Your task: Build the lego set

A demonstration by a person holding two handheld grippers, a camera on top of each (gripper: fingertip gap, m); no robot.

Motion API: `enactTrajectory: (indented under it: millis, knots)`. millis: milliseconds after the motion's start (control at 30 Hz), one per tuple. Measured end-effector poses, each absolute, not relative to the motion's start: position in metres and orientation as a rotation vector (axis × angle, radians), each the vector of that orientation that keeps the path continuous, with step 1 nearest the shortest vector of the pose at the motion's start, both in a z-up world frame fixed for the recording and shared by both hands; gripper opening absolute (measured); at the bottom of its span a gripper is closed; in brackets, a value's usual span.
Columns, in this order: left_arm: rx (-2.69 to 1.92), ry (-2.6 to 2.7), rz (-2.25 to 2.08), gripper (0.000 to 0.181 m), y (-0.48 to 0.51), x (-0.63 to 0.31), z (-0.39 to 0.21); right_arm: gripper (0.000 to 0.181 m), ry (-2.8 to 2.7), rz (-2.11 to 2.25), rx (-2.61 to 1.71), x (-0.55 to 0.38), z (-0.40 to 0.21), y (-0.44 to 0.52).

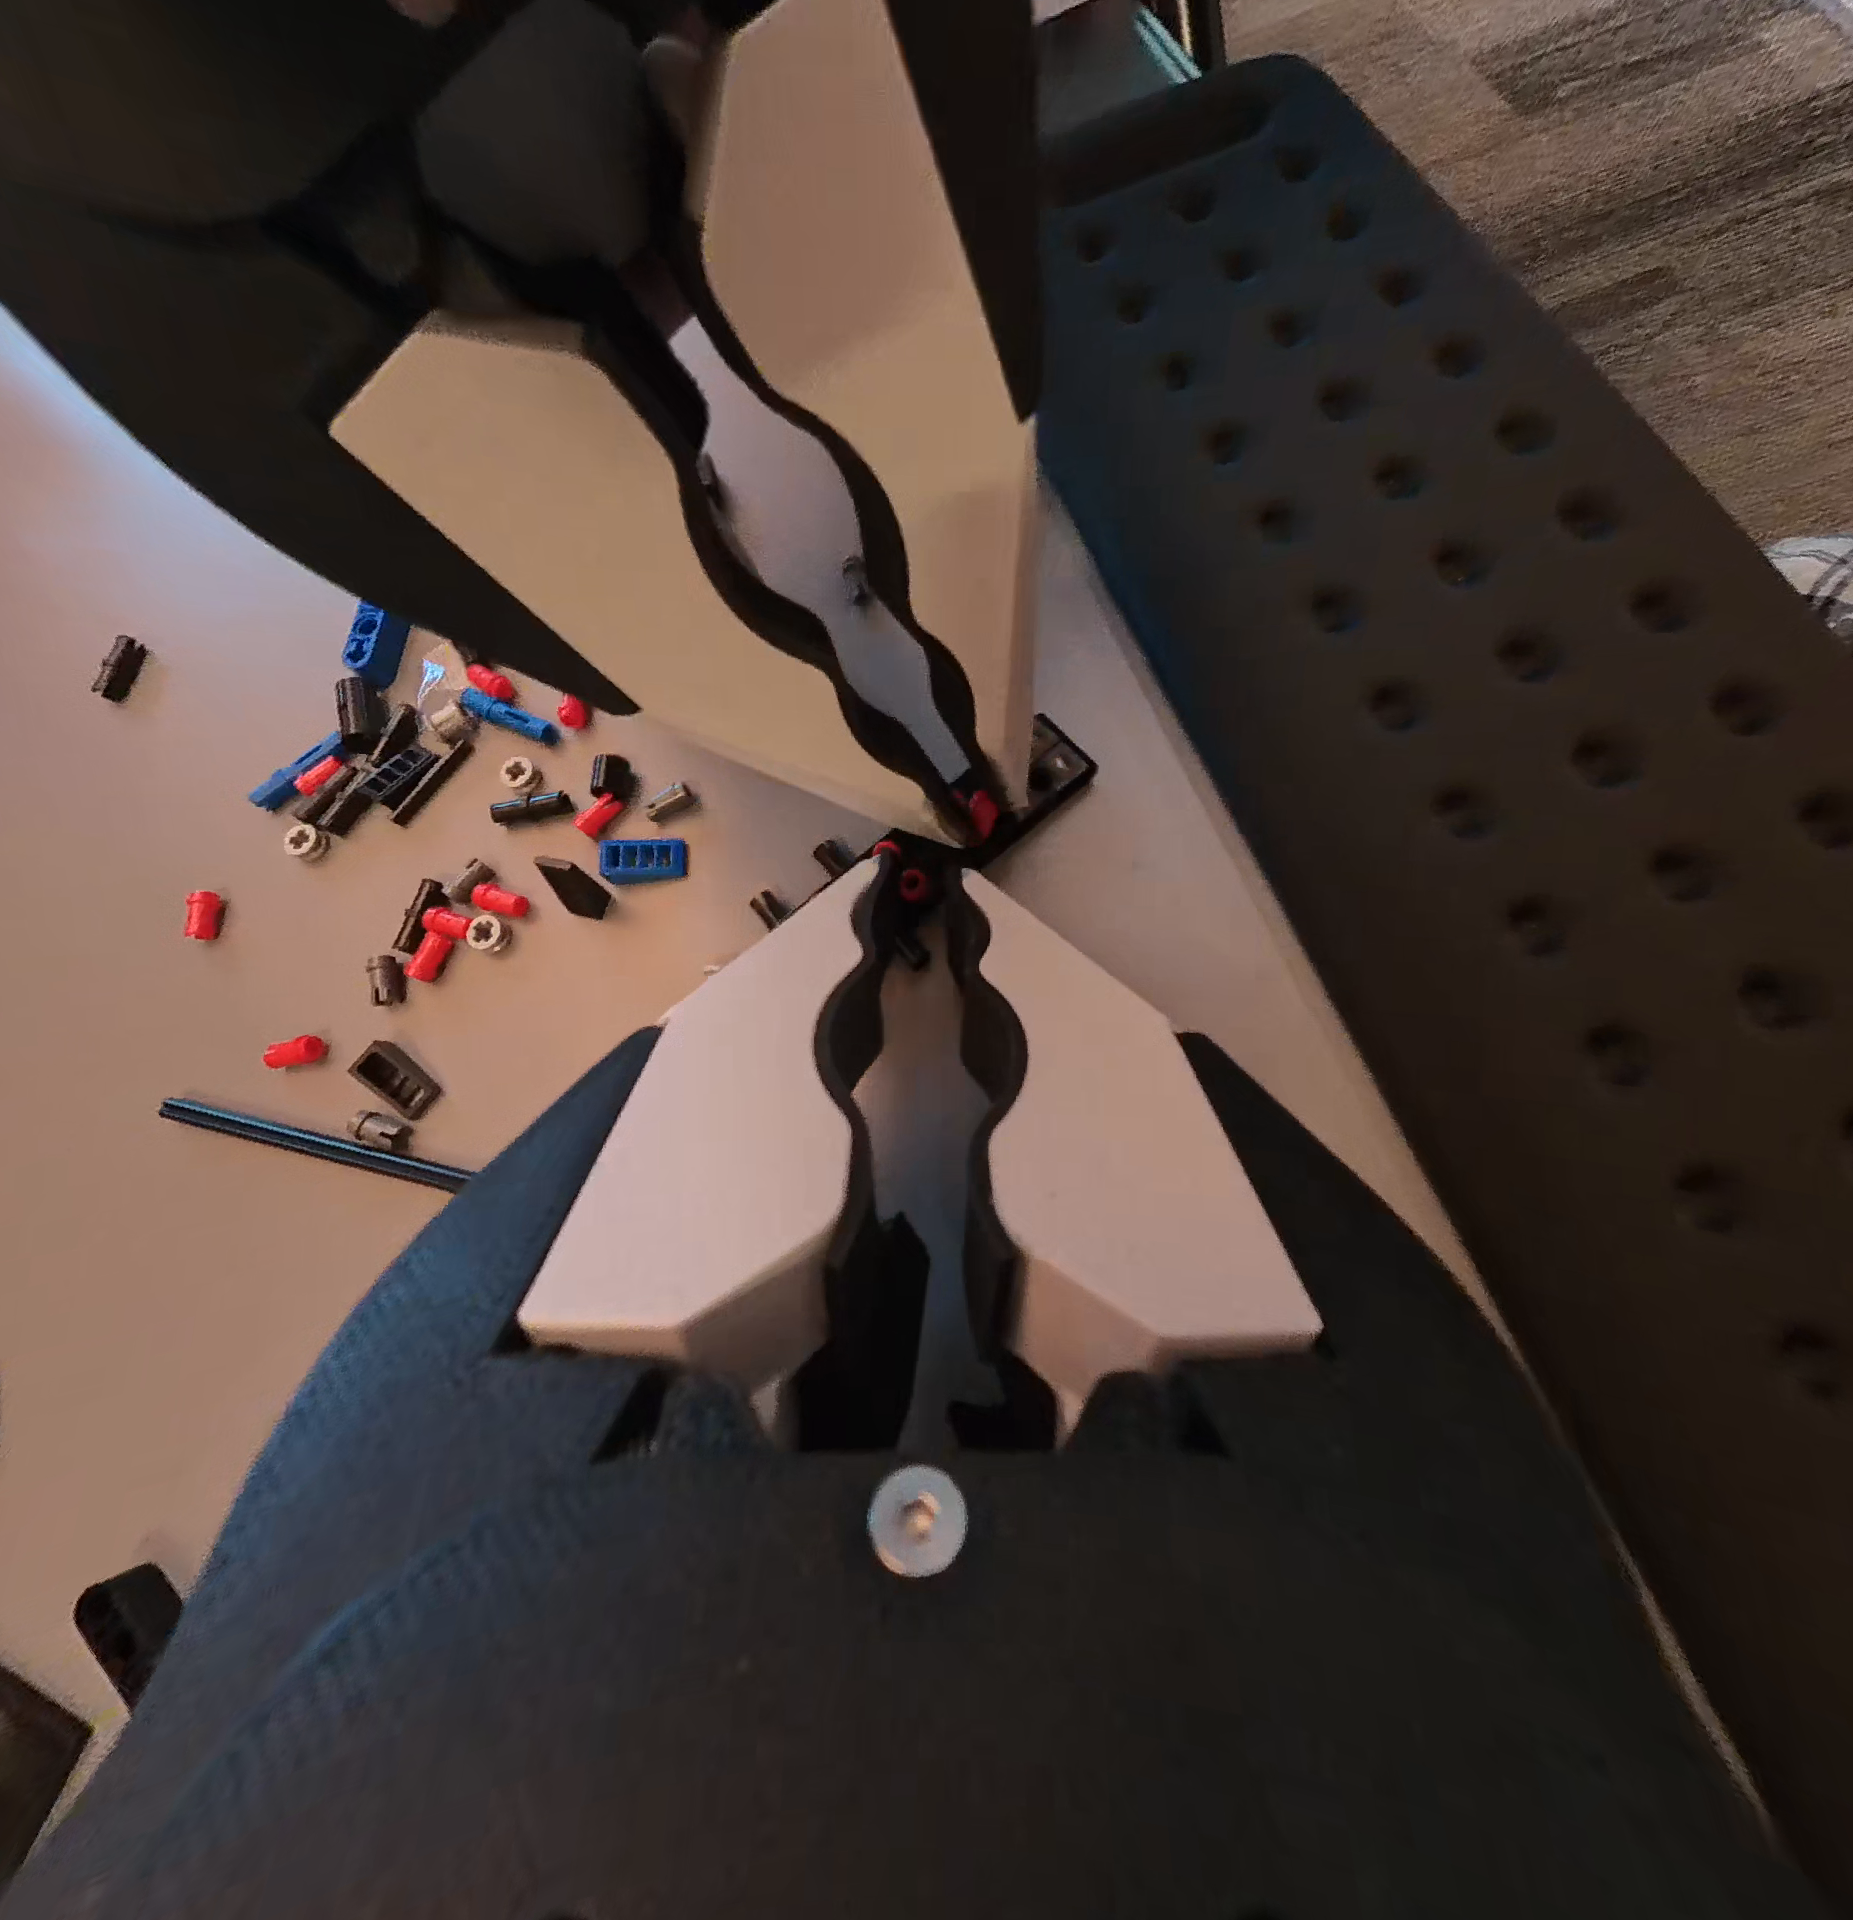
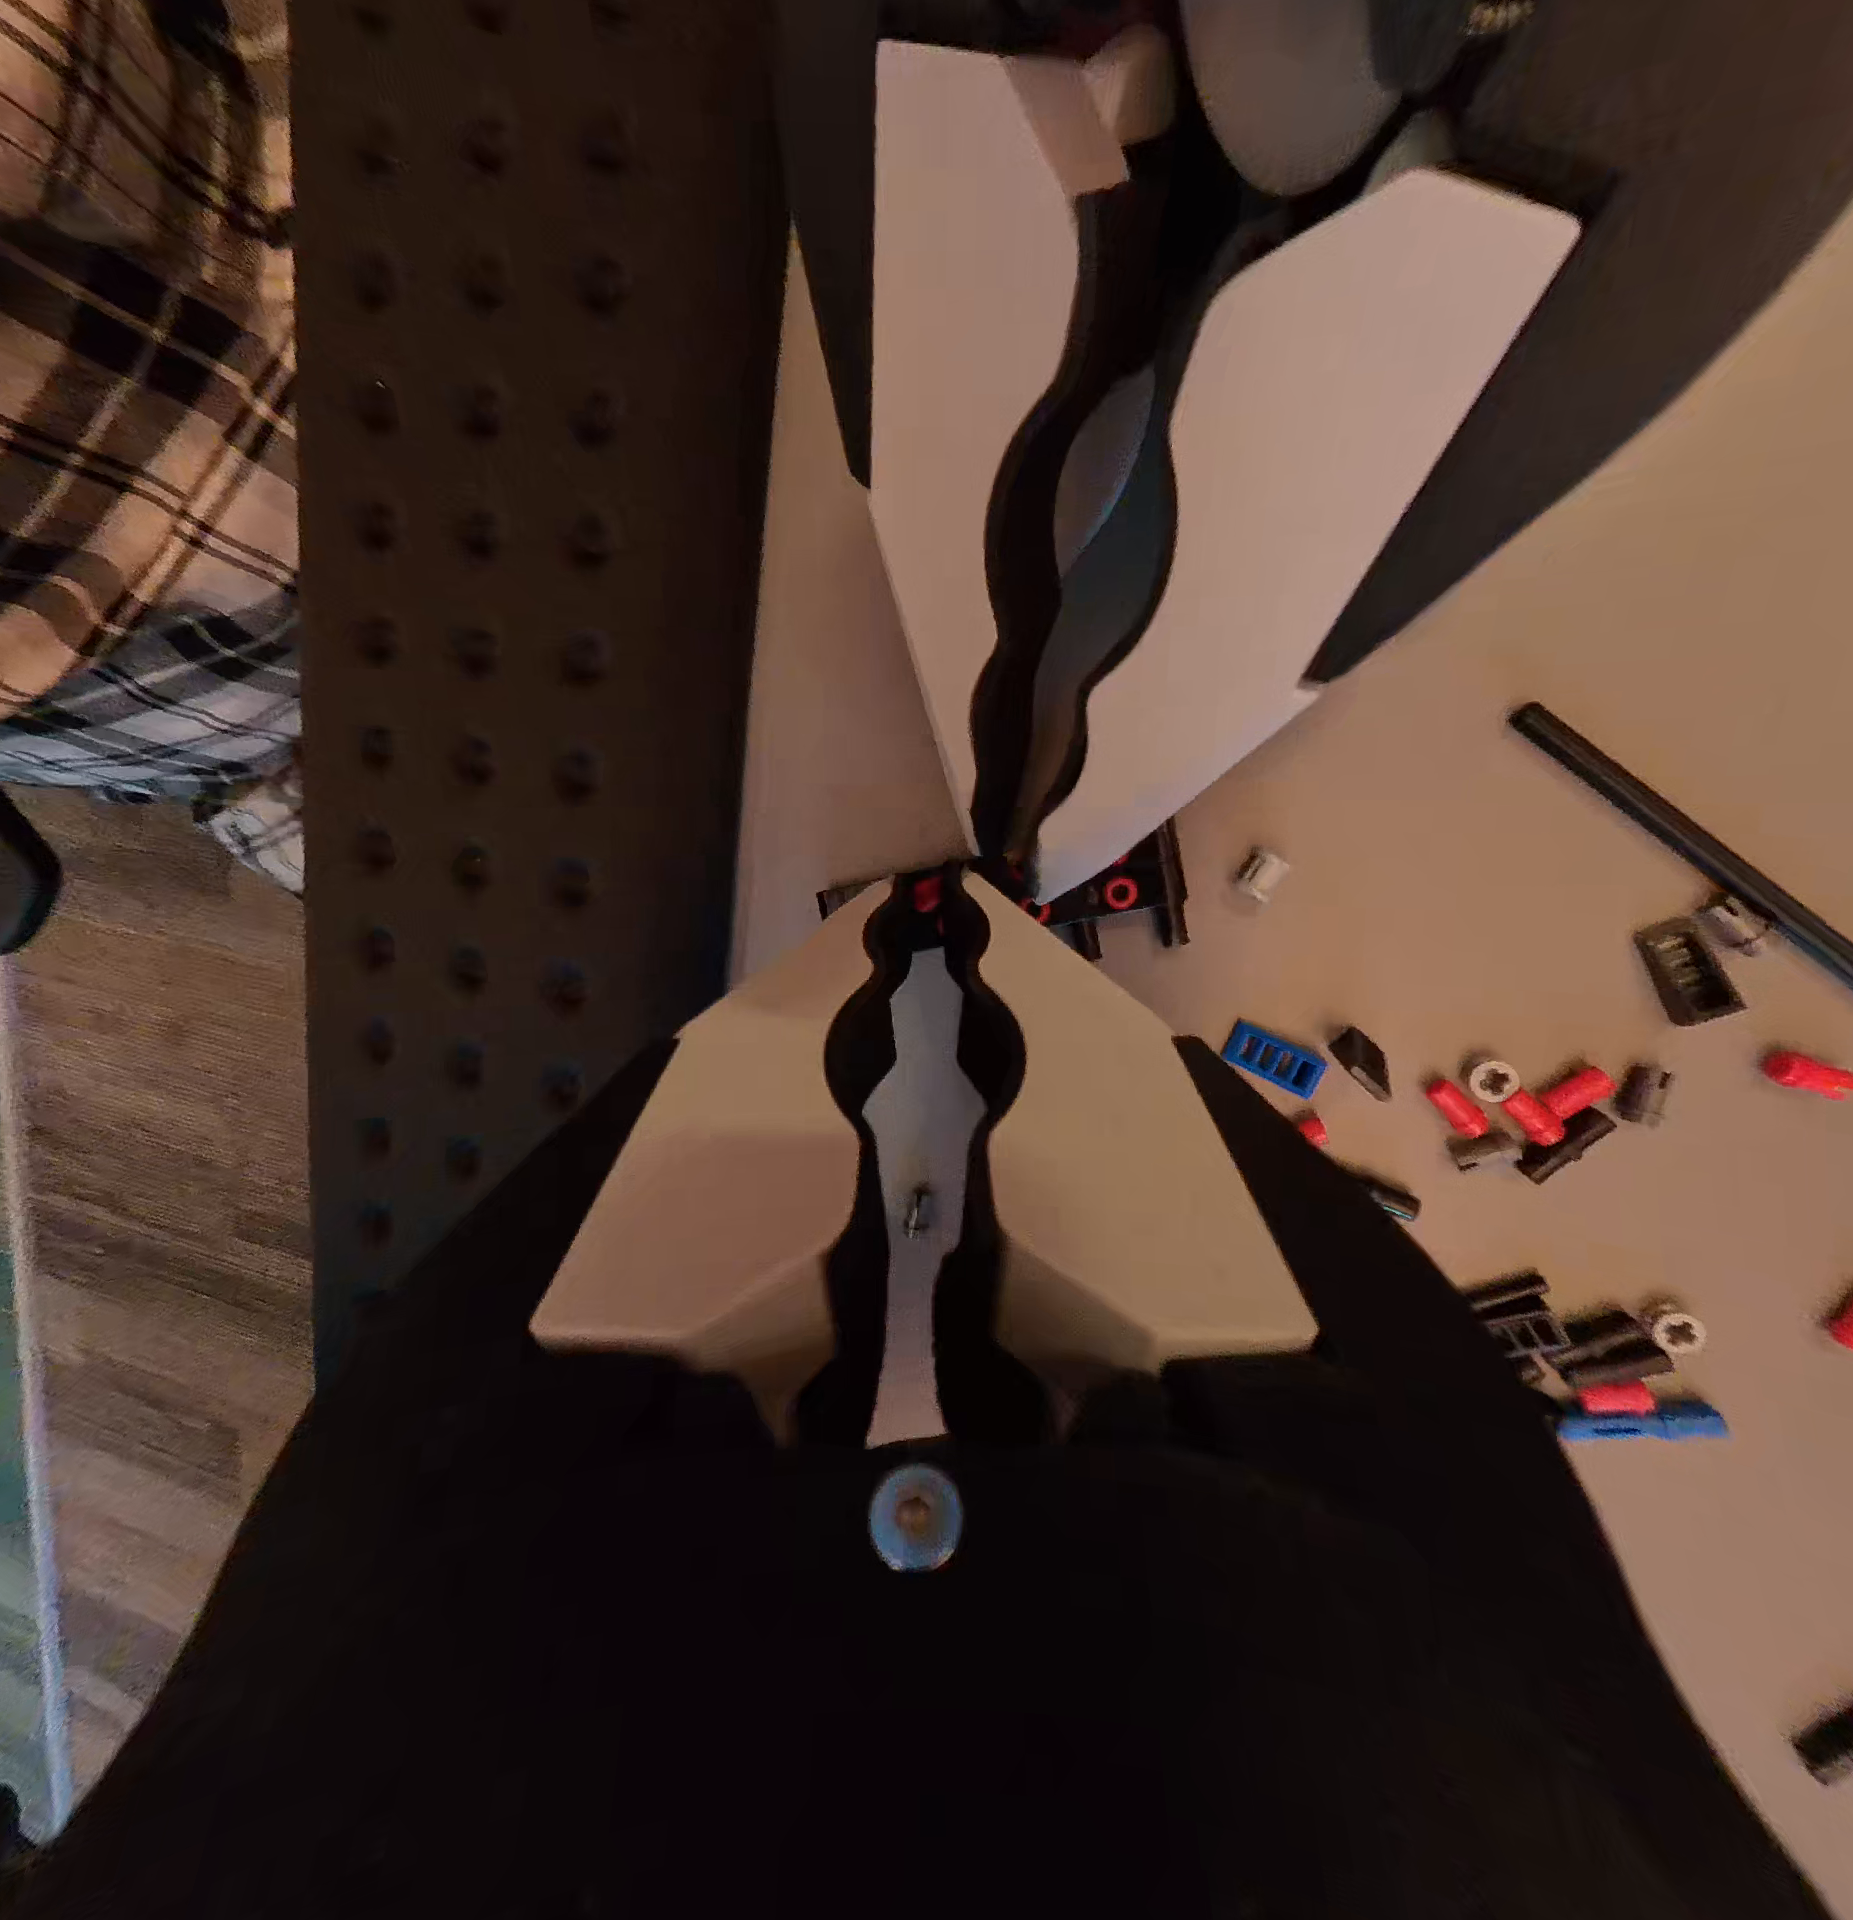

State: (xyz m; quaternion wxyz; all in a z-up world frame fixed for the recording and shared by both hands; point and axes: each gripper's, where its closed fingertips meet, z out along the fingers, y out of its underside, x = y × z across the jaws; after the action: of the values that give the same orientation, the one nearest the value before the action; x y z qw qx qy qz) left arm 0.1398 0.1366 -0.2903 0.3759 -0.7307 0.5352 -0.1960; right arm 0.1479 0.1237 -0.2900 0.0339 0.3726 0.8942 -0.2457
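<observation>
the left claw (image 1: 917, 883) pinches the flat black lego frame with red pins (image 1: 1052, 779) at the white desk (image 1: 1161, 883) edge. the right claw (image 2: 927, 899) squeezes a small red lego pin (image 2: 927, 891). light, hard, slippery bits; hold the frame's rim.

The left gripper (image 1: 917, 883) and right gripper (image 2: 937, 899) met tip to tip, each with fingers pinched nearly closed.
</observation>
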Motion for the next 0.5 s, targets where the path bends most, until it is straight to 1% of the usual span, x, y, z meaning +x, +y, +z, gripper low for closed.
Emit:
enactTrajectory:
  millis: [133, 500]
  knots:
    - [-1.872, 1.368, -0.513, 0.007, 0.136, 0.14, -0.29, 0.004, 2.659, -0.849, 1.148, 0.148, -0.289, 0.123]
    - [-1.866, 1.392, -0.567, 0.007, 0.13, 0.142, -0.289, 0.004, 2.571, -0.842, 1.036, 0.148, -0.288, 0.113]
